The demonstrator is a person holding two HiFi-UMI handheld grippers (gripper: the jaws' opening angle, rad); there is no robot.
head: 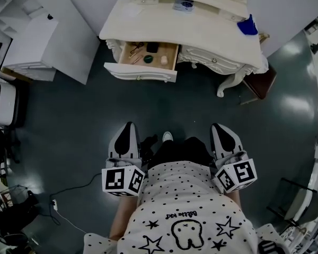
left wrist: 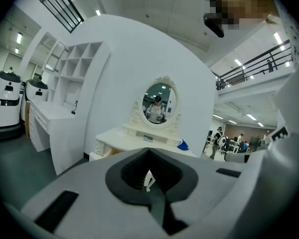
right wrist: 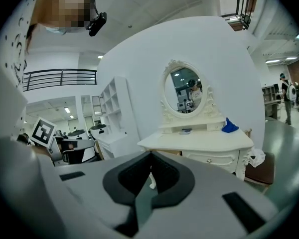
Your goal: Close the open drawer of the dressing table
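1. Both of my claws are pressed together and carry nothing. The left claw (head: 129, 126) and right claw (head: 218, 126) sit close to my body, tips aimed at the far side.
2. The drawer (head: 140, 73) is well apart from me. It stands pulled out of the left part of the dressing table (head: 201, 33), across the dark floor (head: 95, 120).
3. I judge the step in hand to be the approach, with no contact yet.
4. To do it well, I should come in square to the drawer front. I would keep 1 claw together, set its tip on the middle of the panel beside the small knob (head: 138, 78), and push straight toward the table so the drawer does not skew.
5. My left claw is on the drawer's side, so it looks the natural choice.
6. The drawer holds a dark green round thing (head: 148, 59), a black thing (head: 152, 47) farther in and a pale thing (head: 164, 60) at the right. At the left are thin brownish things (head: 135, 51) that I cannot identify. All seem to lie below the rim, so probably nothing will catch.
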